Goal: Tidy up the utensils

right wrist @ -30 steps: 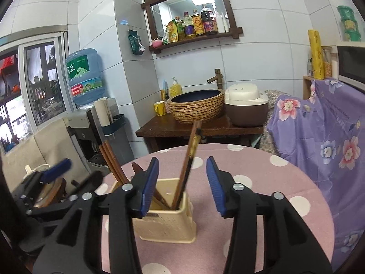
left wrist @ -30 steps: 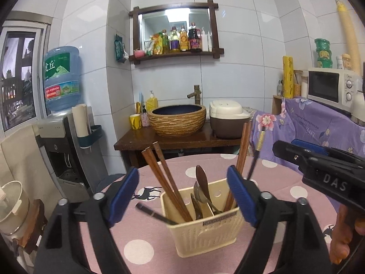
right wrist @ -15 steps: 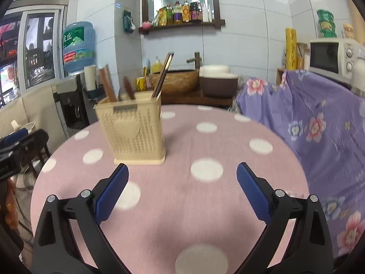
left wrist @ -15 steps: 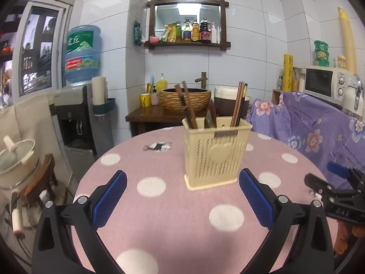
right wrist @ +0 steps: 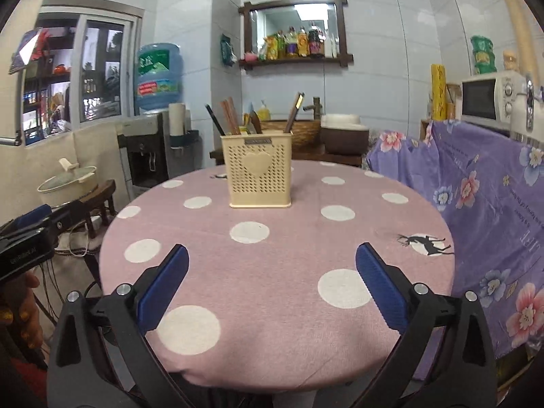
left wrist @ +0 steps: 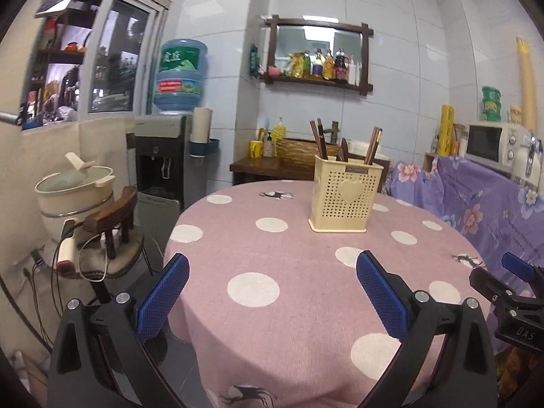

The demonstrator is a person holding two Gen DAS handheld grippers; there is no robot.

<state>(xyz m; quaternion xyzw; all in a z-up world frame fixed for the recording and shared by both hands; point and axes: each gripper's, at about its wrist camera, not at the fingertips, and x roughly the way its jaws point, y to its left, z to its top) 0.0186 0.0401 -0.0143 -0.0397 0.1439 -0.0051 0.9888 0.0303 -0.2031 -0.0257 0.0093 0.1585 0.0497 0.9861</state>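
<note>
A cream perforated utensil caddy (left wrist: 343, 200) (right wrist: 260, 176) with a heart on its front stands upright on the far half of the round pink polka-dot table (left wrist: 306, 306) (right wrist: 289, 238). Brown chopsticks (left wrist: 319, 136) (right wrist: 229, 115) and a dark spoon (left wrist: 344, 149) stick up out of it. My left gripper (left wrist: 272, 258) hangs open over the table's near left edge, well short of the caddy. My right gripper (right wrist: 272, 248) is over the near edge too, its jaws opening with nothing between them.
A stool with a pot (left wrist: 73, 183) and a water dispenser (left wrist: 159, 170) stand left of the table. To the right, a purple floral cloth (right wrist: 493, 204) drapes furniture under a microwave (right wrist: 489, 98). A wooden side table with a woven basin (right wrist: 292, 132) stands behind.
Both grippers drew back from right at the caddy to the table's near edge and sank lower. The right jaws, narrow around a pair of chopsticks, spread wide; those chopsticks stay in the caddy.
</note>
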